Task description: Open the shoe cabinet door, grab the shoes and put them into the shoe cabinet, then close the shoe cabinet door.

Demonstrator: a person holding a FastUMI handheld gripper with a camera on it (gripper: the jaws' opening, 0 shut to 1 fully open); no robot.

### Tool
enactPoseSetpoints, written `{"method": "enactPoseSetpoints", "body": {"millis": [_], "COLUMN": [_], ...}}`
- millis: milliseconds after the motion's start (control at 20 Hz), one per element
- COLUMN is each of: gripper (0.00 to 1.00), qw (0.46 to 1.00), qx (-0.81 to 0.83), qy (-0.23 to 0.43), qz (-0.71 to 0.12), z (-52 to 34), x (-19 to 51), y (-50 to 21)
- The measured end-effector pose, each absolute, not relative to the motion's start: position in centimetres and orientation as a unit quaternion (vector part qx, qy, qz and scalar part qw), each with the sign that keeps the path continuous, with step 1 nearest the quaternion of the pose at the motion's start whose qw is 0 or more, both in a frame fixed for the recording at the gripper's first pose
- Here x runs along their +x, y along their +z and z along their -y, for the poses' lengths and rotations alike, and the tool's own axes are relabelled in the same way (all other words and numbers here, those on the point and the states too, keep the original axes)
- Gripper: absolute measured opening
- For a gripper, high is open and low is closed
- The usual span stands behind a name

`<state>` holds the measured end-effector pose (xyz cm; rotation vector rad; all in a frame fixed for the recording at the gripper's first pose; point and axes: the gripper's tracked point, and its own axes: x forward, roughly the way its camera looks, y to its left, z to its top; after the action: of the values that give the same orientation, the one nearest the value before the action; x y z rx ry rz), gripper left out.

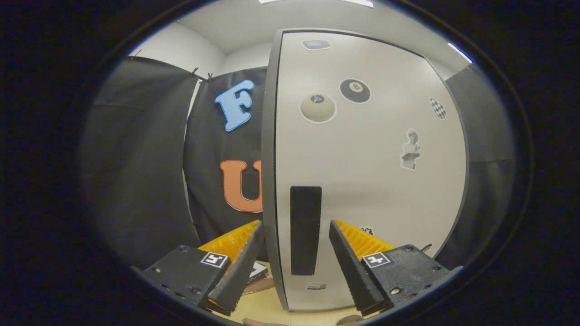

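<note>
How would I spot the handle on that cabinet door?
Find the pale shoe cabinet door dotted with stickers. Near its dark left edge, low down, is the handle, just ahead of the open hand-held gripper. It is the only tall, plain black rectangle there.

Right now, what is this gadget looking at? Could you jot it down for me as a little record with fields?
Main thing: shoe cabinet door, pale grey, looks shut
Door handle: black upright bar near the door's left edge
Stickers on door: two billiard balls, a bust figure
Gripper: open, fingers apart, touching nothing
Gripper position: handle and door edge lie between and just beyond the fingers
Task stage: door not yet opened
</note>
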<state>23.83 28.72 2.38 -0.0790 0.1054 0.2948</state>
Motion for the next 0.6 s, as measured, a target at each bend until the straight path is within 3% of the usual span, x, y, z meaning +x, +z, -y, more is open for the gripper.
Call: {"method": "enactPoseSetpoints", "body": {"millis": [150, 200, 350, 500, 600], "gripper": [0.85, 0.73, 0.63, 0.38, 0.33], "qw": [0.992, 0.990, 0.991, 0.992, 0.991], "qx": [-0.007, 0.023, 0.027, 0.014, -0.004], "qy": [0.109, 0.117, 0.116, 0.106, 0.109], "qz": [-0.062, -0.073, -0.068, -0.075, -0.078], "z": [-27.2, -27.8, -28.2, -28.5, -28.4], "x": [25.7, 25.9, 25.5, 25.6, 25.5], "y": [2.3, 2.0, 2.0, 1.7, 1.5]}}
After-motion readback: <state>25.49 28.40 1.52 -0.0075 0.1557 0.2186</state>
